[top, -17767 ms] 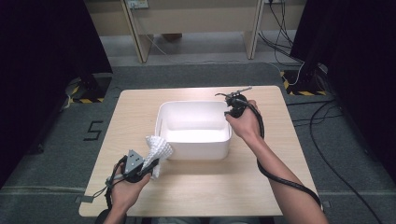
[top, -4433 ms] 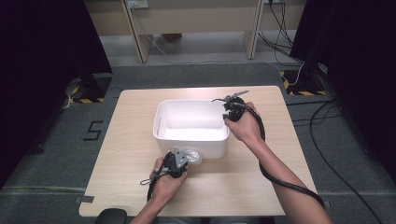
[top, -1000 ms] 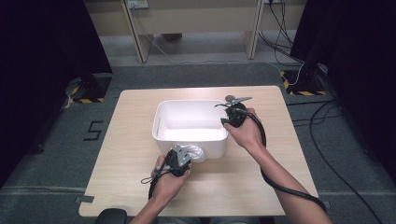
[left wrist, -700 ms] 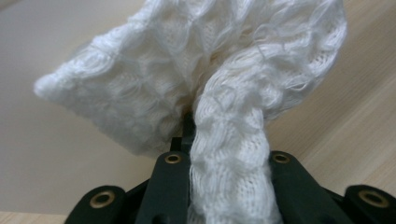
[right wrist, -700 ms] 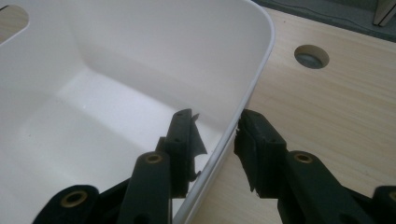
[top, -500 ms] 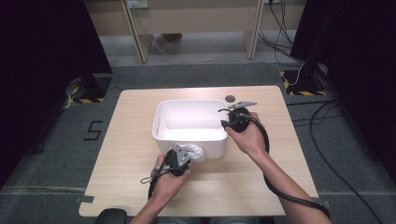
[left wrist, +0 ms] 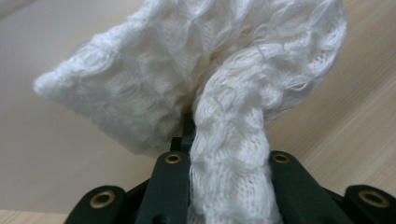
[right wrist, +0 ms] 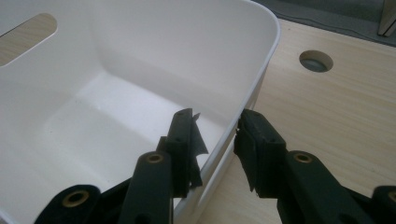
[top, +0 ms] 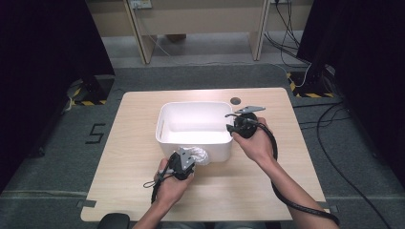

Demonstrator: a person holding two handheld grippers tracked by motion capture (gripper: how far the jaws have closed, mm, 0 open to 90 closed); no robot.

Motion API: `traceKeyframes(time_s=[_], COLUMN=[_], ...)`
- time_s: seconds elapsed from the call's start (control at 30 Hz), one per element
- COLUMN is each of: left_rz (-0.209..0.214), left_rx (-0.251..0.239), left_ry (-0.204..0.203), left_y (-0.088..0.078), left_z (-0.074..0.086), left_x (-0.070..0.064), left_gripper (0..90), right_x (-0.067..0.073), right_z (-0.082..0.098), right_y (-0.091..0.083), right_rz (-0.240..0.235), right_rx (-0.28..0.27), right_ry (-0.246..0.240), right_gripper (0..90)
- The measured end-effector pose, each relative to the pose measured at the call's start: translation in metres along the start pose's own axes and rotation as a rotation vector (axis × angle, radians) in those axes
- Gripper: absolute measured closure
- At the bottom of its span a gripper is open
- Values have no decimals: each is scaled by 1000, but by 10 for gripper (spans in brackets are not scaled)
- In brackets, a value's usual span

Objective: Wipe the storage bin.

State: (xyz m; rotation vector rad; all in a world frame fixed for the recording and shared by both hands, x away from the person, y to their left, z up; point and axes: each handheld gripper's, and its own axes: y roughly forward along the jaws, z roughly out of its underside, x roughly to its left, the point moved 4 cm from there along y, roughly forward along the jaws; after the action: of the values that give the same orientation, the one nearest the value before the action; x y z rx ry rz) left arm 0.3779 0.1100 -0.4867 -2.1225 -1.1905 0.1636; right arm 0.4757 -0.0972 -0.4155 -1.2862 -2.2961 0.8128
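A white plastic bin (top: 191,104) stands mid-table. My left gripper (top: 186,160) is at the bin's near wall, shut on a white knitted cloth (top: 200,153). In the left gripper view the cloth (left wrist: 187,79) bunches up out of the left gripper (left wrist: 229,154) and hides the jaw tips. My right gripper (top: 233,125) straddles the bin's right rim. In the right gripper view one jaw of the right gripper (right wrist: 215,121) is inside the bin (right wrist: 140,60) and the other outside against the lip. Its jaws have just closed a little on that rim.
The bin's inside is bare, with a handle slot (right wrist: 28,30) in its far wall. A round cable hole (top: 235,101) lies in the wooden table (top: 286,162) behind the right gripper. Desk legs and cables are on the floor beyond.
My right gripper has slid along the bin's right rim toward the near side. The bin, my left gripper and the cloth have stayed put.
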Motion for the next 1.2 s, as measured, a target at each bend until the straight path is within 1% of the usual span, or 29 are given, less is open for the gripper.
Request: traceKeyframes(time_s=[0.13,0.27,0.43,0.6,0.73,0.93,1.03,1.2], left_rz=[3,3,15,16,15,16,16,21], left_rx=[1,-9,-20,-20,-14,-17,-9,-5], left_ry=[2,-5,-11,-4,-4,-3,7,5], left_y=[0,-2,-4,-6,-5,-3,-1,4], left_z=[-1,-4,-9,-14,-15,-14,-13,-10], left_x=[0,0,-3,-3,-3,-4,-6,-8], left_gripper=[775,775,775,775,775,775,775,775], right_x=[1,2,5,4,4,4,5,5], right_z=[0,0,0,0,0,0,0,0], right_y=[0,0,-1,0,0,0,0,0], right_rz=[9,18,31,33,37,38,38,39], right_rx=[4,2,4,7,7,6,6,6], right_ry=[-5,-9,-20,-12,-11,-9,-7,-7], right_gripper=[679,685,690,696,700,700,701,701])
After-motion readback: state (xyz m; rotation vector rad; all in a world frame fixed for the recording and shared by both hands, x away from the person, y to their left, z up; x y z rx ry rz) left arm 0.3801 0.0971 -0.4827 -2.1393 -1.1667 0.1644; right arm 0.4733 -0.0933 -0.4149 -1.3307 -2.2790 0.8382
